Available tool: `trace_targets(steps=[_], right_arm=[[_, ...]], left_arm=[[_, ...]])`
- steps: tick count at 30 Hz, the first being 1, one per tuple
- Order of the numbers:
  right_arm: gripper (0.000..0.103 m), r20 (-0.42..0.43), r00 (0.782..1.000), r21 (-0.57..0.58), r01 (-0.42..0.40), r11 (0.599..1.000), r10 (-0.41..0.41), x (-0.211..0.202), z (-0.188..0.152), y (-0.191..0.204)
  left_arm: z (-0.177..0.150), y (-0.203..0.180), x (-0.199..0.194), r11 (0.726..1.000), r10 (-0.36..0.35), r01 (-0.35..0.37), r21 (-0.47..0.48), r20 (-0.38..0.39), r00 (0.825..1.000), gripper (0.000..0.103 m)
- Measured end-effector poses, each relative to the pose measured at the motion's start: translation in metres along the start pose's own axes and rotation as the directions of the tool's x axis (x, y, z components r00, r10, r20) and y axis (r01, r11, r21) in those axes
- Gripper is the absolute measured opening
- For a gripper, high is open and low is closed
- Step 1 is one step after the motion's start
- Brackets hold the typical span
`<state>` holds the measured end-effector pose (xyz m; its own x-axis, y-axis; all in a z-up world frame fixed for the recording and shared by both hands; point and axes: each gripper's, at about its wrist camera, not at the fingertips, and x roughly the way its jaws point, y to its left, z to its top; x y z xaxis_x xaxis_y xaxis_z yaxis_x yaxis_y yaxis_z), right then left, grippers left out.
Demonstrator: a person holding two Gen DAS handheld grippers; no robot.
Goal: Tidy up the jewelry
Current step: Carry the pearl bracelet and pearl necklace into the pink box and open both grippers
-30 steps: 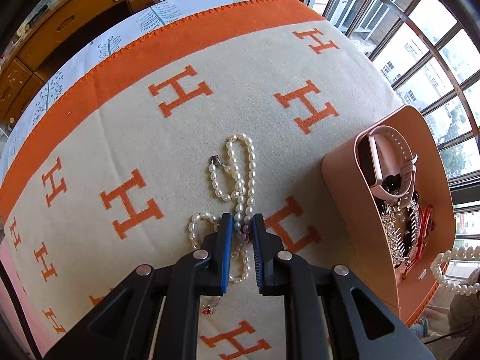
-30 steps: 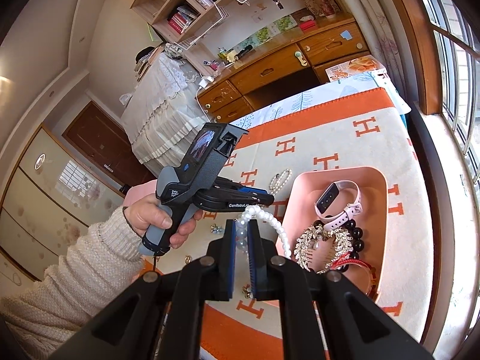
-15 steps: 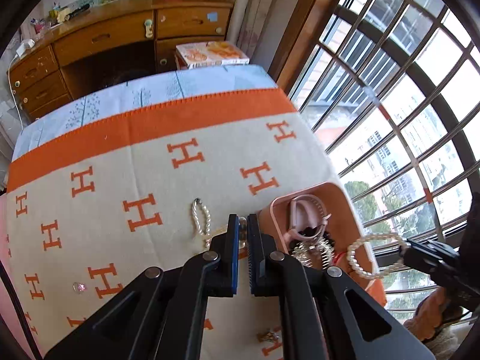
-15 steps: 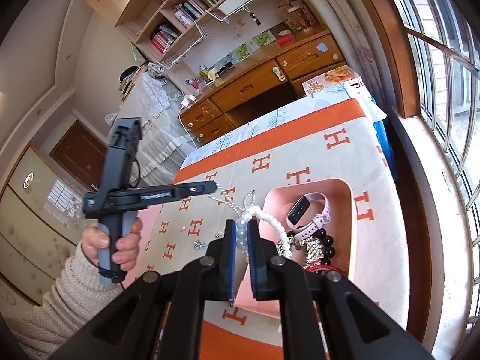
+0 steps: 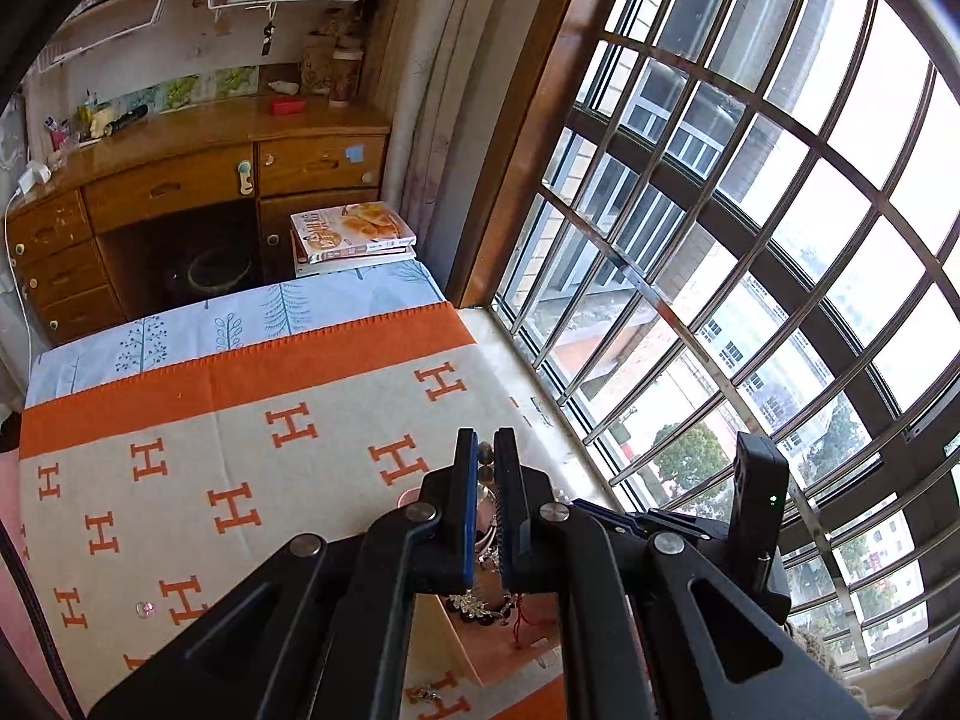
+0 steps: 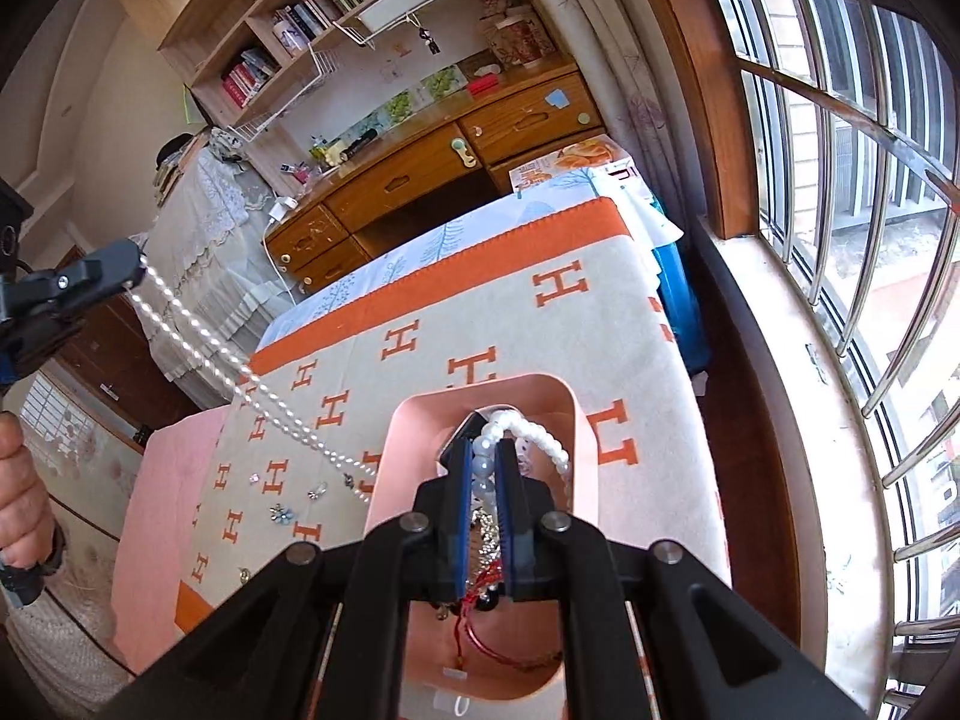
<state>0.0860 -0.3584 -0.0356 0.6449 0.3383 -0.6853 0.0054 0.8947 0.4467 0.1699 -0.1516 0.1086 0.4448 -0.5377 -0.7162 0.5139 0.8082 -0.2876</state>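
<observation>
My left gripper is shut on a long strand of small pearls, raised high over the H-patterned blanket. From the right wrist view the left gripper sits at upper left. The pearl necklace hangs from it in a slanted double line, its lower end by the left rim of the pink tray. My right gripper is shut on a bracelet of large pearls, held above the tray. A watch, black beads, a sparkly piece and a red cord bracelet lie inside the tray.
Several small earrings are scattered on the blanket left of the tray, and a pink gem lies nearer the pink sheet. A barred window runs along the right; a wooden desk stands beyond the bed.
The left gripper closed on the pearl necklace, rose and tilted up, lifting it off the blanket. The right gripper carried the bracelet forward over the tray.
</observation>
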Motion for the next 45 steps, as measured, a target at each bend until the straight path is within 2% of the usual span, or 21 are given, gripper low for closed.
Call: trace_targets(steps=[8, 13, 15, 20, 29, 36, 41, 45], right_arm=[[0.008, -0.040, 0.998, -0.012, 0.047, 0.999, -0.048, 0.028, -0.005, -0.008], [0.009, -0.066, 0.998, 0.015, 0.021, 1.000, -0.020, 0.038, -0.005, -0.010], [0.010, -0.060, 0.998, 0.026, 0.009, 1.000, -0.007, 0.037, -0.005, -0.011], [0.020, -0.018, 1.000, 0.046, -0.015, 0.999, 0.016, 0.029, -0.006, -0.010], [0.020, 0.002, 0.999, 0.054, -0.038, 0.998, 0.038, 0.017, -0.011, -0.008], [0.020, 0.007, 0.999, 0.048, -0.053, 0.997, 0.053, 0.016, -0.014, -0.002], [0.020, 0.008, 0.998, 0.044, -0.056, 0.997, 0.056, 0.017, -0.015, 0.000], [0.020, 0.016, 0.998, 0.046, -0.061, 0.997, 0.060, 0.014, -0.015, 0.000]], left_arm=[[-0.003, -0.010, 0.023, 1.000, 0.007, -0.007, 0.014, -0.031, 1.000, 0.003], [-0.001, -0.012, 0.026, 1.000, 0.004, -0.004, 0.013, -0.023, 1.000, 0.003], [0.000, -0.013, 0.026, 1.000, 0.001, -0.001, 0.013, -0.020, 1.000, 0.003], [0.001, -0.013, 0.027, 1.000, -0.008, 0.008, 0.014, -0.018, 1.000, 0.003], [0.001, -0.014, 0.025, 1.000, -0.008, 0.009, 0.014, -0.011, 1.000, 0.003], [0.008, -0.019, 0.012, 0.999, -0.004, 0.003, 0.034, 0.027, 1.000, 0.003], [0.006, -0.018, 0.020, 0.999, 0.029, -0.030, 0.044, 0.020, 0.999, 0.003], [0.007, -0.011, 0.025, 0.999, 0.029, -0.029, 0.023, 0.012, 1.000, 0.003]])
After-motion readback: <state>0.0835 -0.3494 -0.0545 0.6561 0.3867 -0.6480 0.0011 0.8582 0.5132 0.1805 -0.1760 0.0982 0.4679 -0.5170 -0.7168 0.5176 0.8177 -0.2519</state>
